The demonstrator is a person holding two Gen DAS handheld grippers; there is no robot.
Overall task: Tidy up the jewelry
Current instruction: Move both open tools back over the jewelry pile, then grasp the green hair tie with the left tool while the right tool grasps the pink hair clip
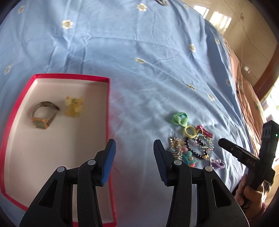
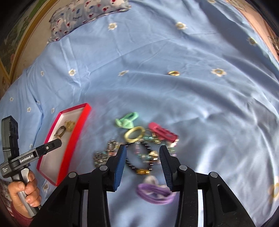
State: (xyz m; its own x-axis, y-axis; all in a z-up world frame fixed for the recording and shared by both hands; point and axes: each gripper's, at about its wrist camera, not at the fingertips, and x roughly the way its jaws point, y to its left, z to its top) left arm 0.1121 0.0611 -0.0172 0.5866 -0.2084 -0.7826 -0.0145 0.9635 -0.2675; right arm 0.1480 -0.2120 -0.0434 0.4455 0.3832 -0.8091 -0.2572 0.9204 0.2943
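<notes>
A red box (image 1: pixel 108 111) with a white inside lies on the blue bedsheet, also in the right wrist view (image 2: pixel 73 141). In it are a gold watch (image 1: pixel 43 115) and a yellow clip (image 1: pixel 74 106). My left gripper (image 1: pixel 134 162) is open and empty, over the box's right edge. A pile of jewelry (image 2: pixel 139 148) lies right of the box: a black bead bracelet (image 2: pixel 134 165), a yellow ring (image 2: pixel 134 133), a green tie (image 2: pixel 127 120), a red clip (image 2: pixel 162 131), a purple tie (image 2: pixel 153 192). My right gripper (image 2: pixel 142 167) is open and empty, just above the pile.
The blue flowered bedsheet (image 2: pixel 191 96) covers the bed. A patterned pillow (image 2: pixel 83 15) lies at the far left. A small gold ring-like piece (image 2: pixel 173 73) lies alone farther back. The bed's right edge and a floor (image 1: pixel 252 43) show in the left wrist view.
</notes>
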